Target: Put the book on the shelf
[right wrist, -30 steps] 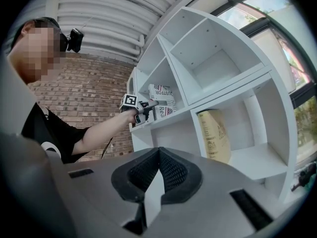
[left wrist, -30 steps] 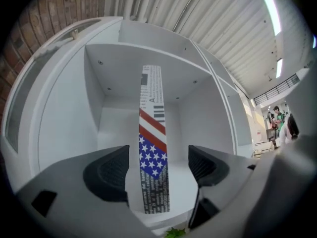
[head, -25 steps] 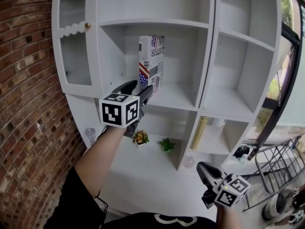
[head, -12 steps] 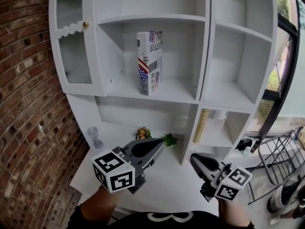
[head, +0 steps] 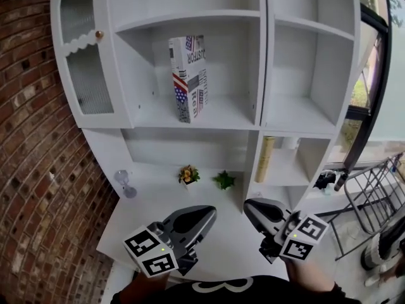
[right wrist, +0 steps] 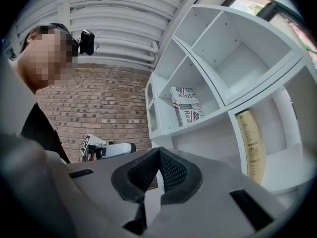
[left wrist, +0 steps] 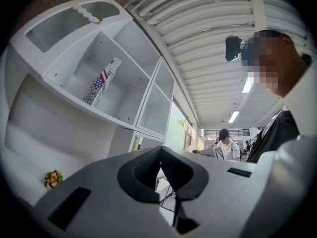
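Note:
The book (head: 188, 78), with a flag-pattern cover, stands upright and alone in the middle compartment of the white shelf unit (head: 209, 122). It also shows in the left gripper view (left wrist: 101, 83) and the right gripper view (right wrist: 187, 105). Both grippers hang low in front of the counter, well below and apart from the book. My left gripper (head: 207, 214) is shut with nothing between its pads (left wrist: 143, 170). My right gripper (head: 250, 208) sits beside it, jaws together and empty (right wrist: 158, 151).
A tall yellowish book (head: 265, 159) leans in the lower right compartment. Two small potted plants (head: 187, 174) (head: 223, 180) and a glass ornament (head: 124, 182) stand on the counter. A brick wall (head: 38, 189) is at the left, a wire cart (head: 373, 198) at the right.
My left gripper has left the book on the shelf, come down to the counter front and shut empty. The book stays standing. The right gripper has barely moved.

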A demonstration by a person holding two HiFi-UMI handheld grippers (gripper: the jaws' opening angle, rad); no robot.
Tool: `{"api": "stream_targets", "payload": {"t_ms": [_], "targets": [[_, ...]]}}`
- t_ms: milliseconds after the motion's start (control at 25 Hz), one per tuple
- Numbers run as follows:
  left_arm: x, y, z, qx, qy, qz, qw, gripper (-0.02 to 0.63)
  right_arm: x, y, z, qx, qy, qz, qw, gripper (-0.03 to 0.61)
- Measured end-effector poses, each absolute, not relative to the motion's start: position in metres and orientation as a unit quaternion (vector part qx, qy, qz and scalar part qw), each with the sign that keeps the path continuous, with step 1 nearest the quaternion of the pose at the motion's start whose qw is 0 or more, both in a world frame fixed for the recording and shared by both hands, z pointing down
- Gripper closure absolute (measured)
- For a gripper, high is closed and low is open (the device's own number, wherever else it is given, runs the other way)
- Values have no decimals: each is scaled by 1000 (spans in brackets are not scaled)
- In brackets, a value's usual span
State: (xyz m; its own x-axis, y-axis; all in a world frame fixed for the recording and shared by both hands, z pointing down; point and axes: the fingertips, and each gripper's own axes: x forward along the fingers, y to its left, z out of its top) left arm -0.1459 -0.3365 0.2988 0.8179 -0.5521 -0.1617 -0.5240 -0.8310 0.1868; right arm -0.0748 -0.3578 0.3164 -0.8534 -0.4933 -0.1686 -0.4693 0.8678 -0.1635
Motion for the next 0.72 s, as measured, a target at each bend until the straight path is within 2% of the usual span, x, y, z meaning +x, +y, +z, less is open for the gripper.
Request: {"api": "stream_targets", "payload": {"t_ms": [240,720], "targets": [[-149,-345,309,945,-295,-109,86,612,-72,-360,318,-258,961,-32,90,571],[-144,-353,324,942,-322,-63,73,612,-69,-368,334,-263,960,-50,79,571]]}}
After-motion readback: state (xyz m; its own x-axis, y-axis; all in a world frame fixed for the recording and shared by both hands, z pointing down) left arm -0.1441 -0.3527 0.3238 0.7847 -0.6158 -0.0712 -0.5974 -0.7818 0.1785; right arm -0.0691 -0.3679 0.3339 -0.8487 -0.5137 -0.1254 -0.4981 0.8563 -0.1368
